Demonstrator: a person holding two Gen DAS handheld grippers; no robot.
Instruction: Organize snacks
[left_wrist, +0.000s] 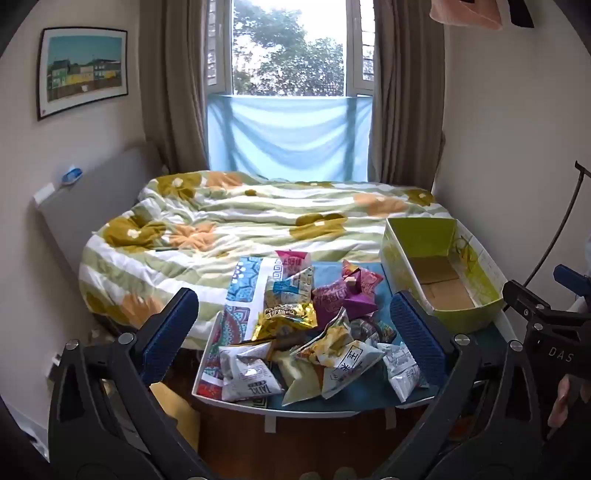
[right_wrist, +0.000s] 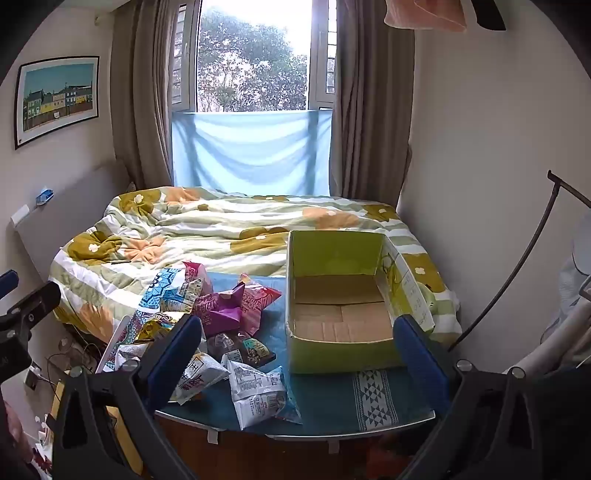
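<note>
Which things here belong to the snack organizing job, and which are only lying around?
Belong to the job:
- pile of snack packets
- empty green box
- left gripper, open
- right gripper, open

Just there:
- flowered duvet
- framed picture
- curtains
- blue cloth under the window

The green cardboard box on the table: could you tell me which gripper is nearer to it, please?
Right. The right gripper points straight at the green cardboard box, open and short of it. The left gripper hovers open over the snack pile, with the box off to its right.
</note>
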